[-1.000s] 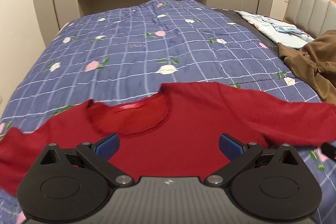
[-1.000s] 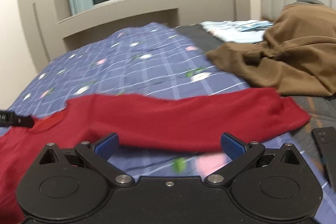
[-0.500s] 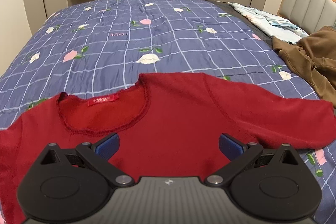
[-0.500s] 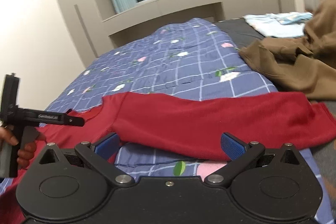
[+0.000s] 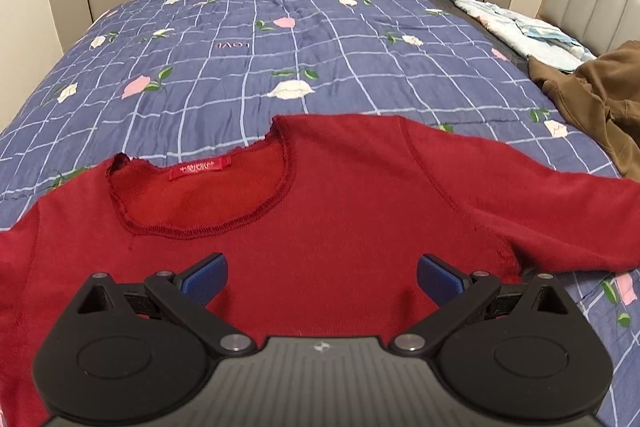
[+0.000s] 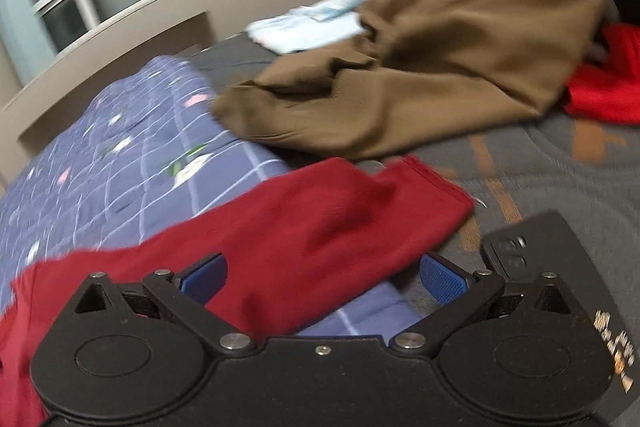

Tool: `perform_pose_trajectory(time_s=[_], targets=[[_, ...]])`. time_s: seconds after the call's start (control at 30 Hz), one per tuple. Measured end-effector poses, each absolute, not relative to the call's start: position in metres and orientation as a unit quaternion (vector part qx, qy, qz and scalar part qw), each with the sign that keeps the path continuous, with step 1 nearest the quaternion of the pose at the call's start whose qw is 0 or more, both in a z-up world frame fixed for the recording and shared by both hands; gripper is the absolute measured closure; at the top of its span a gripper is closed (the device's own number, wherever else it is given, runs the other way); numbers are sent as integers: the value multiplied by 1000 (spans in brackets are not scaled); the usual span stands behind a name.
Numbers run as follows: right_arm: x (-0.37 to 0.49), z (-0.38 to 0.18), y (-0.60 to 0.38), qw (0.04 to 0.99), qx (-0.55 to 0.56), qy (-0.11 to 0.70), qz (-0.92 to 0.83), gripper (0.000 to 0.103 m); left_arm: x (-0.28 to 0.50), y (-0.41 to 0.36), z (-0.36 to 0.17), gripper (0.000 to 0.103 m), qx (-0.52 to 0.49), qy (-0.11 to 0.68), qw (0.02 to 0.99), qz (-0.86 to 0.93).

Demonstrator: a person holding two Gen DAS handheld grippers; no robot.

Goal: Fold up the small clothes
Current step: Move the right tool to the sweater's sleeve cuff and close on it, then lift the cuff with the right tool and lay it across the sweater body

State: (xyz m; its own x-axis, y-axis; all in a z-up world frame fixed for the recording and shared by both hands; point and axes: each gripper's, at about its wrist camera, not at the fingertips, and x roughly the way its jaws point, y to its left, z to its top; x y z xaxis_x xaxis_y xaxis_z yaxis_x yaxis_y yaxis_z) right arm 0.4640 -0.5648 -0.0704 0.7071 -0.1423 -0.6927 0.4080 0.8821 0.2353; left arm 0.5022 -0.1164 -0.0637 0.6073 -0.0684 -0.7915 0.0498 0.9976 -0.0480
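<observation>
— Red knit long-sleeved top [image 5: 340, 211], that's what is spread flat on the blue checked quilt with pink and white flowers [image 5: 248, 39]. Its neckline faces the far end of the bed, and a small red label shows inside the collar.

— And the two tools?

— Left gripper [image 5: 322, 277] hangs over the chest of the top, its blue-padded fingers spread wide with nothing between them. Right gripper [image 6: 322, 277] sits over the end of one sleeve [image 6: 320, 223]; its fingers stand wide apart too, and the red cloth lies in the gap between them. Whether the pads touch the fabric I cannot tell, since that view is blurred.

— Where does the sleeve end?

— Its cuff reaches past the quilt's edge onto the dark grey bedsheet with orange marks [image 6: 560, 163], near a black phone lying camera-side up [image 6: 532, 247].

— Anything else on the bed?

— A crumpled brown garment [image 6: 460, 67] lies beyond the sleeve, a pale blue folded cloth [image 6: 312, 23] behind it, and a bright red piece of fabric [image 6: 604, 87] beside the brown heap. A padded headboard with a wooden frame [image 5: 600, 3] stands on the right.
</observation>
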Motion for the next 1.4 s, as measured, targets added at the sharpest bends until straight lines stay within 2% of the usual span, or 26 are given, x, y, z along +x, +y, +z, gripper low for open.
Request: perform_pose_trajectory(time_s=[0.07, 0.17, 0.23, 0.37, 0.47, 0.57, 0.63, 0.67, 0.7, 0.73, 0.87, 1.0, 1.23, 1.4], targets=[[466, -75, -574, 894, 213, 355, -174, 2, 501, -117, -65, 0, -7, 443, 896, -33], [472, -82, -582, 878, 250, 354, -203, 9, 500, -118, -64, 0, -5, 442, 896, -35], [472, -87, -590, 865, 279, 351, -225, 19, 498, -118, -62, 0, -8, 440, 897, -36], [472, -94, -604, 847, 319, 339, -259, 22, 497, -114, -57, 0, -11, 436, 899, -34], [474, -98, -610, 842, 329, 330, -272, 31, 496, -111, -55, 0, -11, 434, 900, -31], [475, -101, -617, 834, 355, 315, -280, 52, 497, -110, -54, 0, -14, 435, 900, -33], [471, -103, -623, 825, 383, 303, -285, 77, 498, -110, -54, 0, -15, 437, 899, -33], [470, -105, -625, 820, 394, 299, -287, 83, 499, -110, -54, 0, -16, 437, 899, -34], [468, -105, -627, 817, 402, 296, -288, 94, 499, -109, -53, 0, -18, 438, 898, -35], [467, -105, -628, 816, 408, 291, -288, 96, 499, -107, -53, 0, -21, 440, 897, -35], [463, -84, -618, 840, 382, 261, -284, 98, 496, -96, -43, 0, -37, 434, 900, -37], [475, -36, -582, 895, 294, 232, -243, 99, 494, -76, -21, 1, -60, 418, 906, -32], [515, 44, -463, 968, 138, 184, -97, 99, 487, -17, 29, 1, -116, 364, 924, -11], [534, 63, -361, 983, 64, 174, 15, 99, 472, 32, 54, 1, -155, 335, 930, 8]])
